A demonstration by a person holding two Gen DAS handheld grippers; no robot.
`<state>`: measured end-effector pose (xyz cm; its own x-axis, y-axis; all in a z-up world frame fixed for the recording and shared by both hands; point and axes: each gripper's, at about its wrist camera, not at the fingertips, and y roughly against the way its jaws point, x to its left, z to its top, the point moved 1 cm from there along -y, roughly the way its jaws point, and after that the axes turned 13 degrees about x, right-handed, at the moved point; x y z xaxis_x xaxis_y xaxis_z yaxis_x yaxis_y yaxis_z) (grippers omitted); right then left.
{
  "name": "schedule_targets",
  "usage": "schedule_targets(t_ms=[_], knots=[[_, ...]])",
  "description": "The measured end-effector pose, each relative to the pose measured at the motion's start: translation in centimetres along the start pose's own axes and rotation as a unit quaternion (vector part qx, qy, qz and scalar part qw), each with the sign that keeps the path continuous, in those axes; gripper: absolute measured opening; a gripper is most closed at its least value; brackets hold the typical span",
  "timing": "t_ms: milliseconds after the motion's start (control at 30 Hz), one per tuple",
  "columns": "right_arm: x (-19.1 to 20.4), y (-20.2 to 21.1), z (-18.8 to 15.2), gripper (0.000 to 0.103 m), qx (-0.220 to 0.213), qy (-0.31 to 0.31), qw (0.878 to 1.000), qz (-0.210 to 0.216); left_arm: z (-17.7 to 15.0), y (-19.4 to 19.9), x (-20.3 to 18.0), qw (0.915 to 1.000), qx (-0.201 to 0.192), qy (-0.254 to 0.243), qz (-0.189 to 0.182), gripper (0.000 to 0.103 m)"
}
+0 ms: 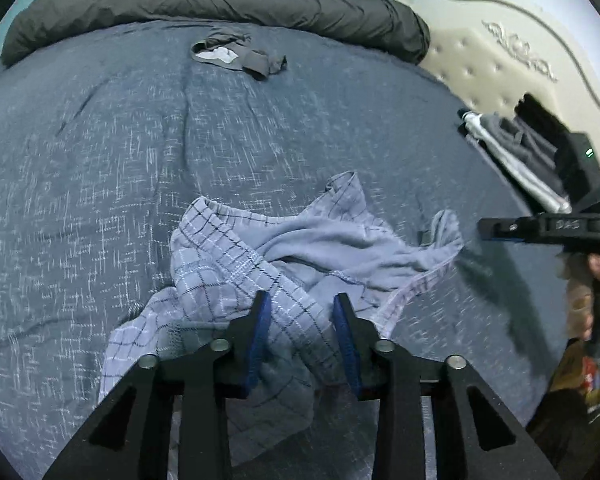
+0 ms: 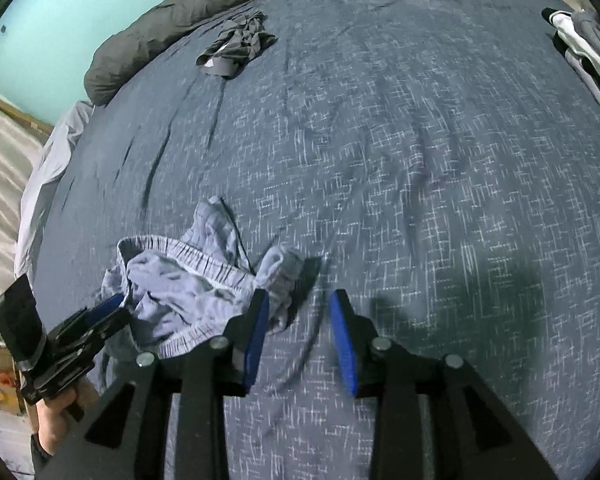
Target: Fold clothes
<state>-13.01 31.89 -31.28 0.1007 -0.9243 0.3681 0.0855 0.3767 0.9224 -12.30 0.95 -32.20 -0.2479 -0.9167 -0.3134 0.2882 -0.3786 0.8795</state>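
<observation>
A crumpled light blue checked garment (image 1: 300, 248) with an elastic waistband lies on the dark blue bed cover (image 1: 100, 160). My left gripper (image 1: 301, 296) is open just above the garment's near part, with cloth lying between and under its blue pads. In the right wrist view the same garment (image 2: 188, 284) sits left of centre, and my right gripper (image 2: 299, 293) is open over bare cover by the garment's right edge, holding nothing. The left gripper (image 2: 112, 306) shows at the garment's left side. The right gripper (image 1: 488, 230) shows side-on, right of the garment.
A small dark garment (image 1: 236, 54) lies crumpled at the far side of the bed, in front of a rolled dark duvet (image 1: 220, 0). A stack of folded grey and white clothes (image 1: 520, 152) sits at the right edge by the cream headboard (image 1: 520, 60). A hand (image 2: 60, 404) holds the left gripper.
</observation>
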Motion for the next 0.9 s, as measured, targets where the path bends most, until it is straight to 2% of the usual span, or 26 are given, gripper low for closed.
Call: schedule_targets(t_ms=[100,233,367,467,567,667,833,900], knots=[[0.1,0.1,0.1,0.032,0.001,0.005,1.0,0.001,0.0,-0.4,0.1,1.0,0.005,-0.001,0.008,0.011],[0.3,0.2,0.4,0.032,0.001,0.011,1.0,0.001,-0.2,2.5,1.8,0.9991,-0.03,0.027,-0.017,0.01],[0.4,-0.3,0.5,0.032,0.005,0.012,1.0,0.006,-0.8,5.8,4.9,0.9927,-0.075,0.073,-0.061,0.01],[0.7,-1.2,0.6,0.033,0.013,0.015,1.0,0.007,-1.3,6.7,7.1,0.9888,-0.09,0.104,-0.058,0.01],[1.5,-2.2,0.7,0.036,0.026,0.027,0.999,0.008,-1.8,7.4,8.6,0.9834,-0.103,0.129,-0.076,0.011],[2.6,-3.3,0.9,0.045,0.032,0.041,0.999,0.011,-2.3,7.8,9.9,0.9797,-0.109,0.15,-0.076,0.011],[5.5,-6.4,1.2,0.048,0.067,0.092,0.993,-0.003,-2.8,8.4,11.2,0.977,-0.114,0.165,-0.072,0.011],[5.7,-7.1,1.3,0.048,0.068,0.089,0.994,0.001,-2.9,8.6,11.4,0.977,-0.119,0.164,-0.065,0.01]])
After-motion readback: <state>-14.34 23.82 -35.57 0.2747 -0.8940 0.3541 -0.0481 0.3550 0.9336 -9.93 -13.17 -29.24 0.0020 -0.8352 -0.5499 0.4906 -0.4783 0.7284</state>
